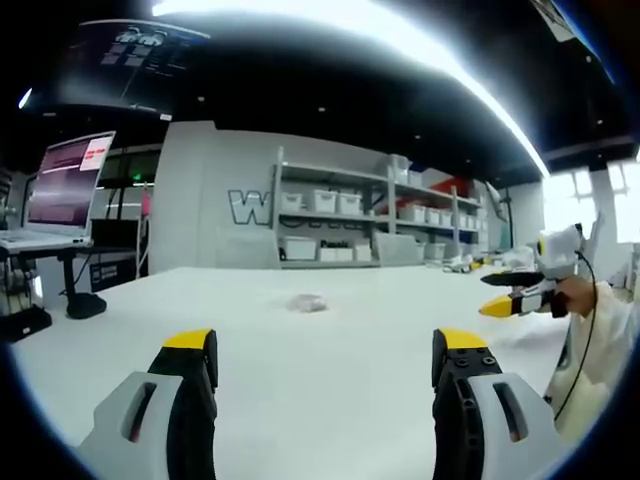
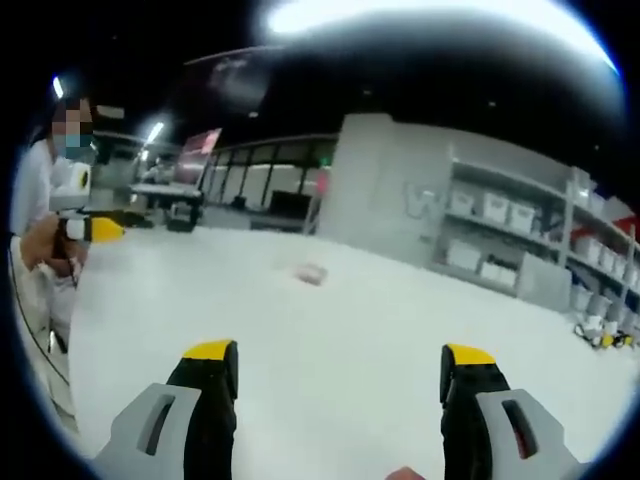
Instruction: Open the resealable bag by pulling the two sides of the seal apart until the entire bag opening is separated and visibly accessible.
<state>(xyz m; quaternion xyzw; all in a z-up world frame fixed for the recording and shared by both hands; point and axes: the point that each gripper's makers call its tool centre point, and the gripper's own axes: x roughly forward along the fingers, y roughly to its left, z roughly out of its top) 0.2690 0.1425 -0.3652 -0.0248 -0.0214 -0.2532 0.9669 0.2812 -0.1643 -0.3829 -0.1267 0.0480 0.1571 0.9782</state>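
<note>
A small clear resealable bag (image 1: 308,302) lies flat on the white table (image 1: 330,400), well ahead of both grippers; in the right gripper view the bag (image 2: 311,273) is a small pale patch, too blurred for its seal to be made out. My left gripper (image 1: 325,341) stands open above the near table, nothing between its yellow-tipped fingers. My right gripper (image 2: 339,352) is open too and holds nothing. At the right edge of the left gripper view the right gripper (image 1: 497,293) hovers in a person's hand. The left gripper (image 2: 100,230) appears at the left edge of the right gripper view.
A person in white (image 2: 40,200) stands at the table's side. A lit screen (image 1: 65,185) on a stand sits off the table's left. Shelves with white bins (image 1: 340,220) line the back wall. Small items (image 2: 600,338) lie at the far right.
</note>
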